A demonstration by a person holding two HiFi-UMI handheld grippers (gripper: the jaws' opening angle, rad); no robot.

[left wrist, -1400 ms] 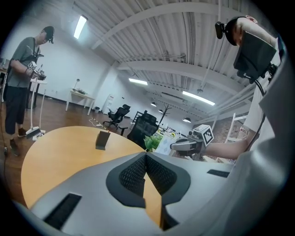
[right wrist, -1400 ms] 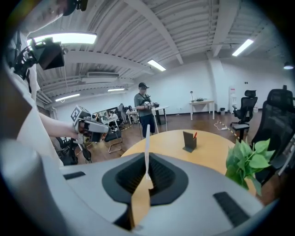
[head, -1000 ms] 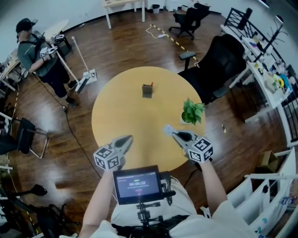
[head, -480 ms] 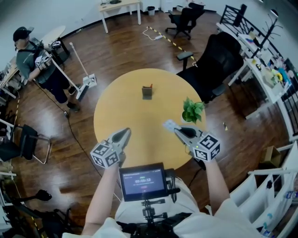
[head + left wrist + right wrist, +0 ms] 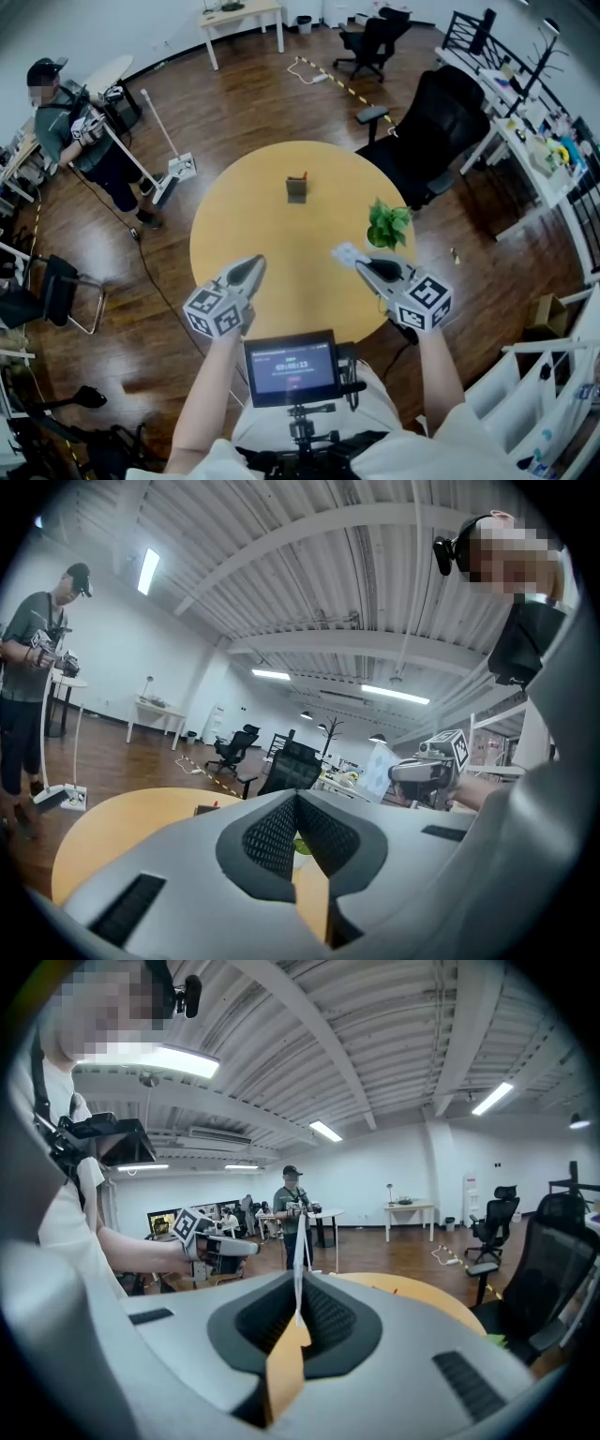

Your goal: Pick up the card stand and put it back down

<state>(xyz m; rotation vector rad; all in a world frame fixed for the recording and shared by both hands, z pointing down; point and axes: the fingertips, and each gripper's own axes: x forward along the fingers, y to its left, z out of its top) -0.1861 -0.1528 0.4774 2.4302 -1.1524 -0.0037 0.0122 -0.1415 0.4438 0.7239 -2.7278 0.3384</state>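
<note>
1. Over the near edge of a round yellow table (image 5: 272, 234), two hand-held grippers are being held side by side.
2. The left gripper (image 5: 253, 265) is being held with its jaws pressed together, nothing between them.
3. A white card (image 5: 344, 252), thin and edge-on in the right gripper view, is being pinched by the right gripper (image 5: 361, 266), its jaws closed on it.
4. The card stand (image 5: 297, 186) is being shown upright on the table's far half, well apart from both grippers, with a potted plant (image 5: 387, 225) nearer the right edge.

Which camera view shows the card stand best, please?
The head view: the card stand stands whole on the table. The left gripper view shows only its top past the jaws; the right gripper view barely shows it.
</note>
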